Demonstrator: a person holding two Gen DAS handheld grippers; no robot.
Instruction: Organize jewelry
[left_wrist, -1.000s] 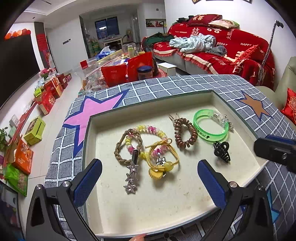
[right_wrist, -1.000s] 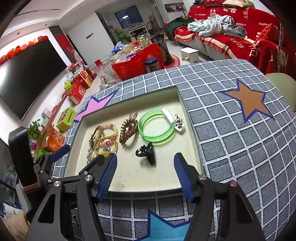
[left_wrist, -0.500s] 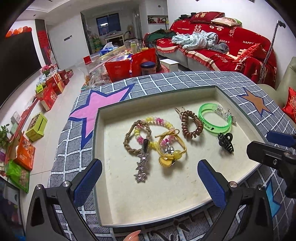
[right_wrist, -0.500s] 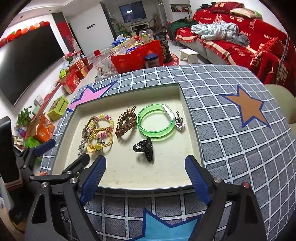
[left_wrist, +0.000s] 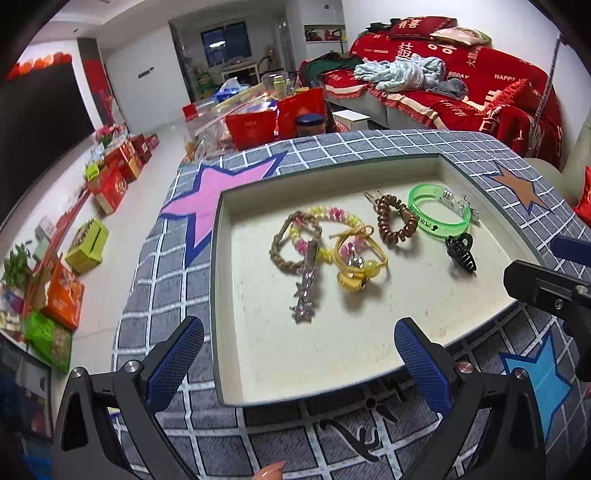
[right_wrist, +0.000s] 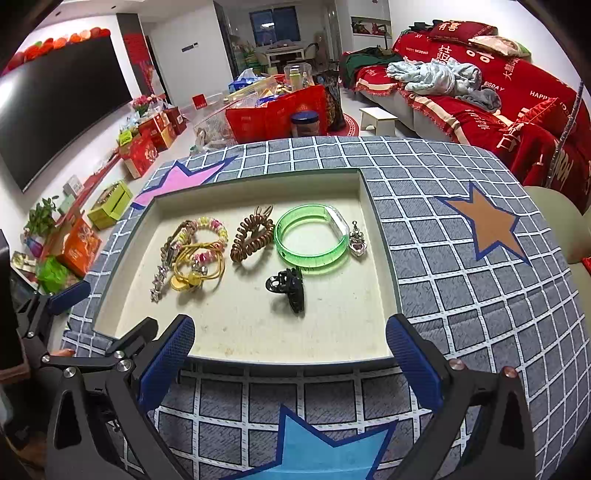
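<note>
- left gripper (left_wrist: 299, 363): jaws spread wide, nothing between them. It hangs over the near rim of the tray (left_wrist: 218, 295), touching nothing.
- right gripper (right_wrist: 290, 356): also spread wide and empty, over the tray's near edge. In the left wrist view only its tip pokes in at about 3 o'clock.
- the tray is a shallow cream one sitting on a grey checked cloth (right_wrist: 461, 295) with coloured stars.
- inside the tray, left to right in the right wrist view:
- a tangled bunch at 9 o'clock: braided band (left_wrist: 284, 240), pastel bead bracelet (right_wrist: 212, 227), yellow hair tie (right_wrist: 197, 267), and a silver star clip (right_wrist: 159, 282) poking out toward the near side.
- brown spiral hair tie (right_wrist: 251, 240), near the middle, apart from the bunch.
- black claw clip (right_wrist: 288, 290), at 6 o'clock from the green bangle (right_wrist: 312, 240), just beside it.
- small silver heart charm (right_wrist: 357, 240), at the bangle's 3 o'clock, by the right wall.
</note>
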